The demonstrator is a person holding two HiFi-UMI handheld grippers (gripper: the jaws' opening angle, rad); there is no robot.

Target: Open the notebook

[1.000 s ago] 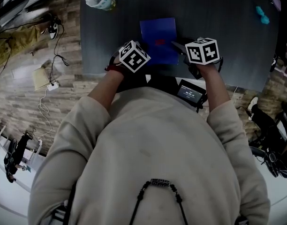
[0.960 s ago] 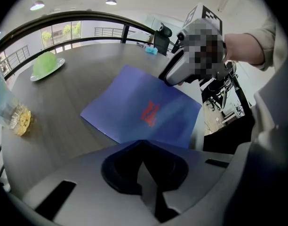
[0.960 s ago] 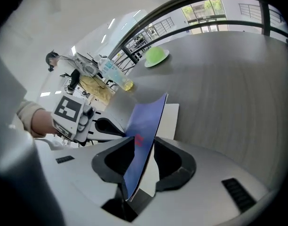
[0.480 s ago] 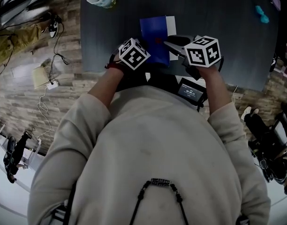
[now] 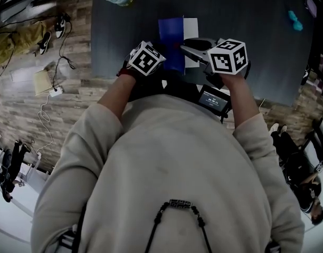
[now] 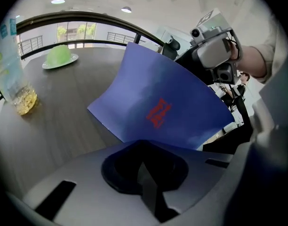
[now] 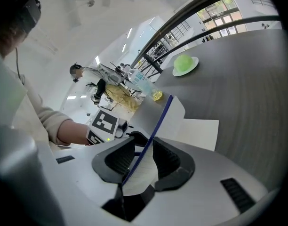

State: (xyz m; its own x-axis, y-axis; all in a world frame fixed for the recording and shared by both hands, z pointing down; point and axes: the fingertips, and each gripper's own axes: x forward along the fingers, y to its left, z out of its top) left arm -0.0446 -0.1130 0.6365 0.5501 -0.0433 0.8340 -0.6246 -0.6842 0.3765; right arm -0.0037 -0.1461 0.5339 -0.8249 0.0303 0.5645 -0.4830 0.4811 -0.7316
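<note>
Pinching the blue cover (image 7: 157, 119) of the thin blue paper notebook (image 5: 171, 38) between the jaws of the right tool (image 7: 139, 157), closed down onto it, so as to be swinging it up off the white inner page (image 7: 200, 132). Holding it edge-on straight ahead of that tool, above the dark grey tabletop (image 5: 246, 20). Resting the left tool (image 6: 145, 171) just behind the raised cover, near its hinge side, jaws pressed together on nothing, likely steadying the notebook against sliding. Opening roughly halfway, judging by the tilt.
</note>
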